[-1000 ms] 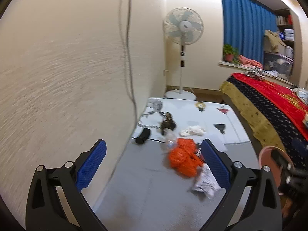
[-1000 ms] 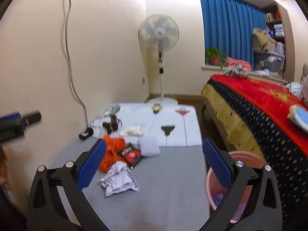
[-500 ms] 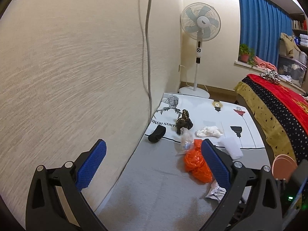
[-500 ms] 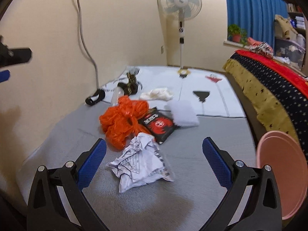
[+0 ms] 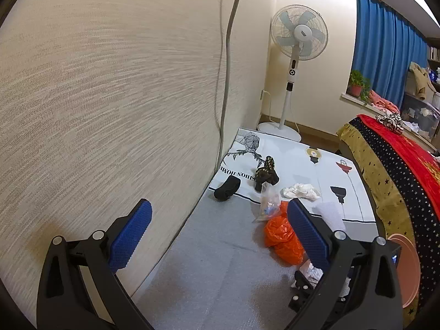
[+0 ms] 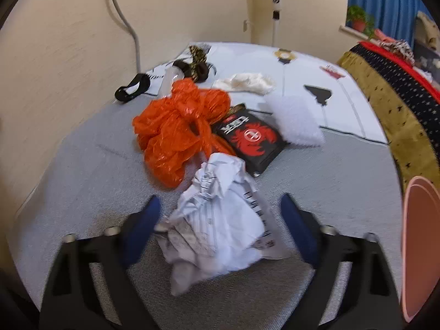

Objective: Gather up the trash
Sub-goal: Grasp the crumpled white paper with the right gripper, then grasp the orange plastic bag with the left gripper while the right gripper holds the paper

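The right gripper (image 6: pixel 217 220) is down low over the grey floor (image 6: pixel 343 170), its blue pads spread wide on either side of the crumpled white paper (image 6: pixel 220 220). Nothing is pinched; the paper sits loose between the jaws, resting on the floor.

The left gripper (image 5: pixel 217 236) hangs higher and off to the side by the wall (image 5: pixel 110 96), also spread wide and empty.

My worry is the paper itself. It is a puffy, springy wad with a flat tail sticking out on the right, so if the jaws close on an outer fold alone, I'd guess it tears loose or unfurls on the way up. The view from the right gripper is smeared, which suggests fast motion; closing in that state could nudge the wad forward instead of catching it.

The orange plastic bag (image 6: pixel 178 132) lies just behind the paper, touching or nearly so, and the black-and-red packet (image 6: pixel 250 137) sits just beside that. A deep reach might snag the bag's loose film and drag it along.

The pink bin (image 6: pixel 418 247) stands at the far right near the bed (image 6: pixel 390 88), so a weak hold would likely spill before the paper gets there.
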Tool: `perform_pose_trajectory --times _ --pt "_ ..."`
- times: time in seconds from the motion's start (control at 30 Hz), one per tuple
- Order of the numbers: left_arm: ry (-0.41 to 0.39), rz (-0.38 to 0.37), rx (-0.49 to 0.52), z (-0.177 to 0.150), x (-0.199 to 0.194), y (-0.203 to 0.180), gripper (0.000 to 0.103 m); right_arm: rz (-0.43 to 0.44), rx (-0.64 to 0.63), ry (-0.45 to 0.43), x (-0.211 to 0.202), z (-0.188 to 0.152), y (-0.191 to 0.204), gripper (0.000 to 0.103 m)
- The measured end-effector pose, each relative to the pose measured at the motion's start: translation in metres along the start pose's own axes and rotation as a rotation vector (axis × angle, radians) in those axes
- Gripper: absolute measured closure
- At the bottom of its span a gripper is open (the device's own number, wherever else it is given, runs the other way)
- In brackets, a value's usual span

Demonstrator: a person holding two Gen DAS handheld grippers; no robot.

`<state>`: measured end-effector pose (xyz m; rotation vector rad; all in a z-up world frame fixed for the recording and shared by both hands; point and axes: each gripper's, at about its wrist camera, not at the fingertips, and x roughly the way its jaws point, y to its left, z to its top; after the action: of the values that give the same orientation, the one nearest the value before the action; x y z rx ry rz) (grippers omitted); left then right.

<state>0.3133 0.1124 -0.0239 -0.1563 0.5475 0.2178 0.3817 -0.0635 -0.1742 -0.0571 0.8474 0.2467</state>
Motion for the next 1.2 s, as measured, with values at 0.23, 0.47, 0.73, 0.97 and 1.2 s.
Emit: perform_pose_trajectory --times 0.23,0.47,0.73,0.97,1.2 --pt "0.004 0.000 -0.011 0.001 0.001 0.002 0.007 0.036 0.032 -0.036 -0.006 -0.003 -0.004 0.074" --pt "-0.011 0.010 0.008 0.000 0.001 -0.001 0.007 0.011 -0.014 -0.095 -0.026 -0.001 -0.005 0.079" --pt "-0.087 -0.050 0.034 0.000 -0.010 -0.013 0.007 -0.012 0.008 -0.168 -0.104 0.028 -0.030 0.079" --pt "-0.119 -0.116 0.033 0.004 -0.013 -0.032 0.007 -0.059 0.019 -0.231 -0.192 0.048 -0.070 0.078" --pt "0.002 -0.213 0.031 -0.010 0.052 -0.063 0.008 -0.048 0.172 -0.219 -0.194 0.034 -0.117 0.078"
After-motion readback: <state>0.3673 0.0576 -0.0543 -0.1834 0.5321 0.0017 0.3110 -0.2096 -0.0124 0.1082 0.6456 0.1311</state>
